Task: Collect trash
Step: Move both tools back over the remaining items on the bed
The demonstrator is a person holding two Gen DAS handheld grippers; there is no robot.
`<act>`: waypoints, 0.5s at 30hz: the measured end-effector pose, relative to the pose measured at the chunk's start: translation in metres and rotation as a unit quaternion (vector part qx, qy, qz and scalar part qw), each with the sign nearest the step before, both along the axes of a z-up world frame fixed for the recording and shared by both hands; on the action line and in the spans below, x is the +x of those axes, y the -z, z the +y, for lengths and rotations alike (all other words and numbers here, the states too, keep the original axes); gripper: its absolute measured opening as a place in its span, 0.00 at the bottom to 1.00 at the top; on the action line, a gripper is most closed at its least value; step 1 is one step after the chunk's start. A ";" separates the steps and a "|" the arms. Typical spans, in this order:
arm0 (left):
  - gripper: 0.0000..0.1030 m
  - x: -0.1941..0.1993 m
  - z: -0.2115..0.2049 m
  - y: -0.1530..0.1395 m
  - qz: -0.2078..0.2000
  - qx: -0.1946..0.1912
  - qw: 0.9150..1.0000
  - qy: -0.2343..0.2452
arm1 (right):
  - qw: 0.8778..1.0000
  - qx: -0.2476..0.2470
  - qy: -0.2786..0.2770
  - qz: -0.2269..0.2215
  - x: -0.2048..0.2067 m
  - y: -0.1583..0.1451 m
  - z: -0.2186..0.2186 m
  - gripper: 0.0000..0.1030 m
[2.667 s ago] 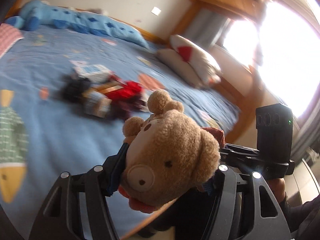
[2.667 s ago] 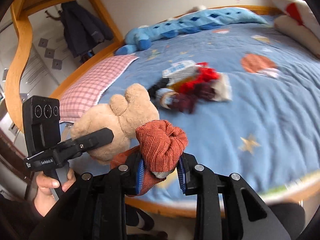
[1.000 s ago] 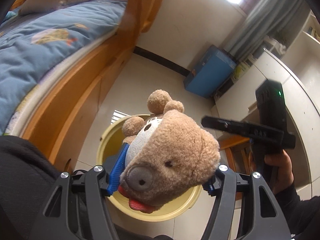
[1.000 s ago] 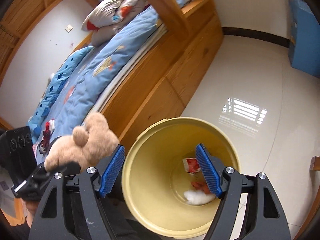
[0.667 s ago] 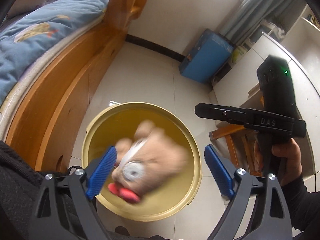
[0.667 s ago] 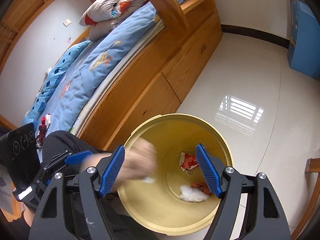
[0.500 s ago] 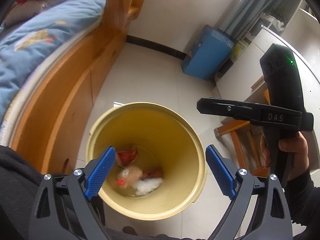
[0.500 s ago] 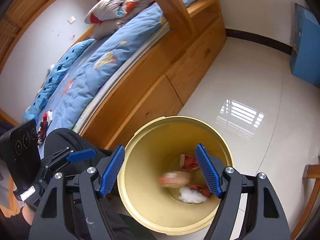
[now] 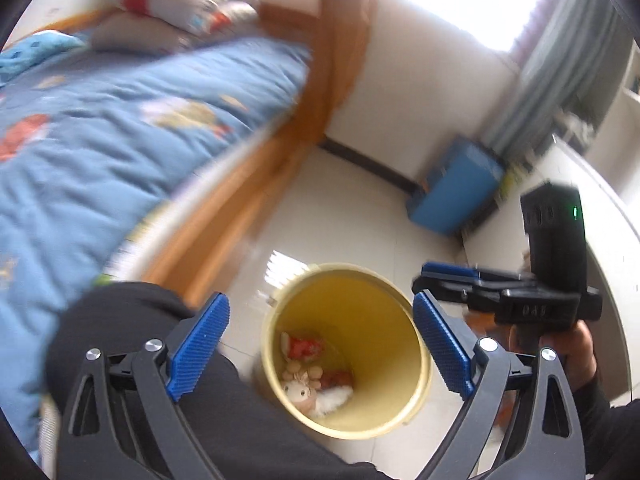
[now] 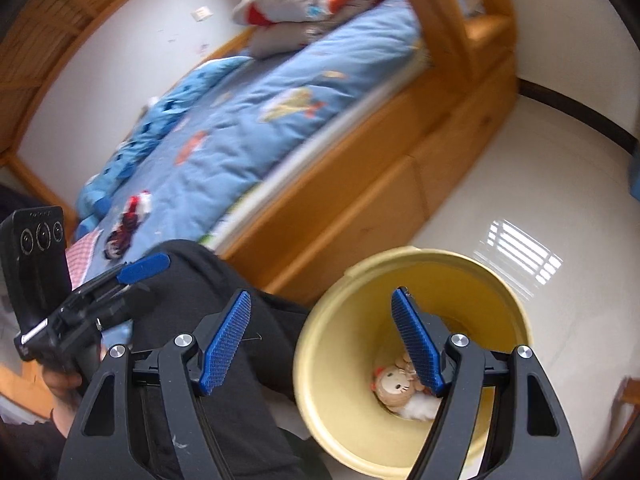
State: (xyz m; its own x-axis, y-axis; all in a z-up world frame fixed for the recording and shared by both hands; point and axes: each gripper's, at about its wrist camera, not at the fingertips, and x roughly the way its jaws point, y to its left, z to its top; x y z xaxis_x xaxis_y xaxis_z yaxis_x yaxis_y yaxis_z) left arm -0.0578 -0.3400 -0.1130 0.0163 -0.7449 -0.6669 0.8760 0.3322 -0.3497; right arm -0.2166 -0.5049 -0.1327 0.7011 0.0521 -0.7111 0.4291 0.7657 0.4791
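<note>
A yellow bin (image 9: 416, 368) stands on the white floor beside the bed; it also shows in the right wrist view (image 10: 320, 360). At its bottom lie the brown teddy bear (image 9: 300, 388), a red wrapper (image 9: 306, 346) and white fluff (image 9: 334, 394); the bear also shows in the right wrist view (image 10: 394, 386). My left gripper (image 9: 320, 348) is open and empty above the bin. My right gripper (image 10: 324, 340) is open and empty, over the bin's near rim. A pile of red and dark trash (image 10: 126, 226) lies on the blue bedspread (image 10: 248, 136).
The wooden bed frame (image 10: 384, 184) runs along the left of the bin. A blue box (image 9: 452, 192) stands by the far wall near grey curtains (image 9: 560, 60). The person's dark-clothed leg (image 9: 140, 320) sits between bed and bin. Pillows (image 10: 312, 4) lie at the bed's far end.
The left gripper opened and the teddy bear fell into the bin, where it now lies at the bottom. Both grippers have since swung up toward the bed; the view is blurred by motion.
</note>
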 end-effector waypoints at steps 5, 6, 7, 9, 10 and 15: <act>0.95 0.033 0.055 -0.024 -0.043 -0.007 0.995 -0.094 | 0.996 -0.017 -0.074 -0.046 0.048 -0.028 0.032 0.69; 0.95 0.040 0.065 -0.027 -0.051 -0.005 0.992 -0.115 | 0.994 -0.021 -0.094 -0.059 0.062 -0.035 0.042 0.69; 0.95 0.047 0.077 -0.030 -0.060 -0.004 0.989 -0.136 | 0.992 -0.022 -0.107 -0.067 0.072 -0.040 0.049 0.69; 0.95 0.061 0.104 -0.035 -0.074 0.001 0.981 -0.180 | 0.985 -0.021 -0.145 -0.090 0.099 -0.050 0.068 0.69; 0.95 0.070 0.121 -0.038 -0.077 0.002 0.976 -0.205 | 0.982 -0.021 -0.161 -0.099 0.112 -0.055 0.078 0.69; 0.95 0.104 0.186 -0.045 -0.089 0.001 0.950 -0.299 | 0.958 -0.031 -0.251 -0.136 0.176 -0.077 0.137 0.69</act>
State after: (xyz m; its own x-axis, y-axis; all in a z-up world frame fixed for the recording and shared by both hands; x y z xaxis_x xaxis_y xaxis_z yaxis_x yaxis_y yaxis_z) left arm 0.0461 -0.1544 -0.0676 0.5483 -0.5655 -0.6161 0.5762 0.7894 -0.2117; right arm -0.0403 -0.3682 -0.0557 0.7594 0.3940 -0.5178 -0.1347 0.8738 0.4673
